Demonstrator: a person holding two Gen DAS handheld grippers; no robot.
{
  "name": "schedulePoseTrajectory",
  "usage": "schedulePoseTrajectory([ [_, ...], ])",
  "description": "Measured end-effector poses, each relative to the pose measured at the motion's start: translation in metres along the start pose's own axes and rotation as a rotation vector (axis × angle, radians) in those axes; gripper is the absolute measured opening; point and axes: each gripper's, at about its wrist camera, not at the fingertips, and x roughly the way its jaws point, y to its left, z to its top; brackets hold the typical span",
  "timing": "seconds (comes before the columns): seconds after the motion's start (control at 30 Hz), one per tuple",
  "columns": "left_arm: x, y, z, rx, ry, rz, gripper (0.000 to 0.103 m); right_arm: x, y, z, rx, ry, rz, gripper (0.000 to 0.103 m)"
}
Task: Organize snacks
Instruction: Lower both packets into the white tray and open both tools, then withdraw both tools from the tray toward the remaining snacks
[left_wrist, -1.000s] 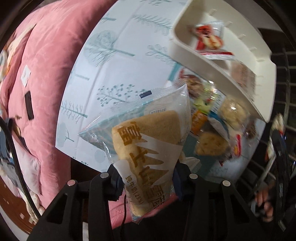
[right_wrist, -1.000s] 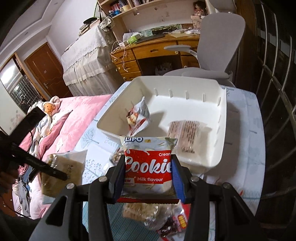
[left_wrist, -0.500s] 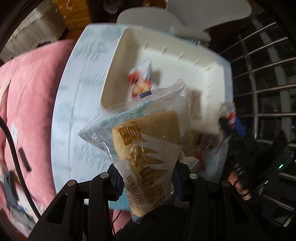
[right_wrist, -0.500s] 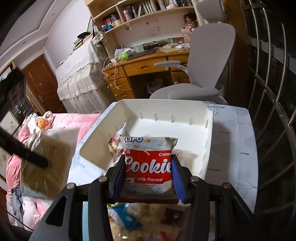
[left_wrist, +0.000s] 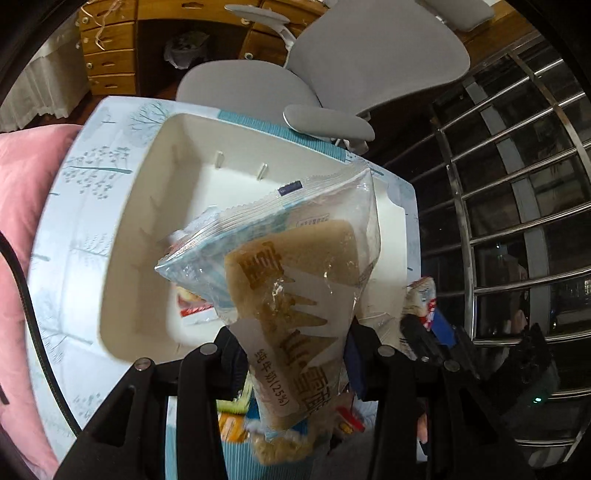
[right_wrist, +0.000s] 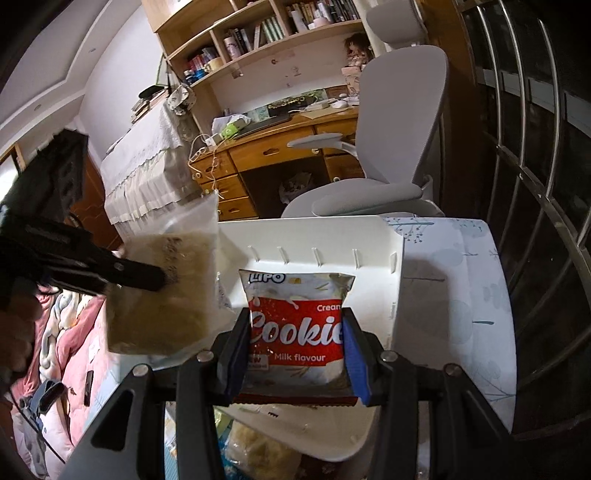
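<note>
Tablecloth (right_wrist: 454, 295) with tree print; grey chair (right_wrist: 388, 122) behind.

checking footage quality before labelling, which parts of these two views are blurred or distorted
Left wrist view: the white bin is smeared, the bread packet stays sharp, window bars bow from fisheye. Right wrist view: the cookie packet is crisp, the bread packet alongside is blurred.
</note>
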Motion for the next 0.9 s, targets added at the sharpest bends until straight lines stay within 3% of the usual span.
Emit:
schedulePoseTrajectory([
  [0.17, 0.024, 0.005, 0.007, -0.014, 0.024, -0.011, 0.045, 0.004, -0.008, -0.001, 0.031, -0.012, -0.031, 0.047],
  [0.3, 0.024, 0.002, 0.007, 0.007, -0.005, -0.025, 0.077, 0.012, -0.007, -0.004, 0.046, 0.033, -0.051, 0.05],
  [0.47, 0.019, 0.001, 0.008, 0.016, -0.005, 0.013, 0.078, 0.009, -0.011, -0.006, 0.089, 0.03, -0.078, 0.058],
  [0.9, -0.047, -0.004, -0.023, 0.038, -0.01, 0.043, 0.078, -0.053, 0.004, -0.007, 0.184, 0.024, -0.091, 0.059],
])
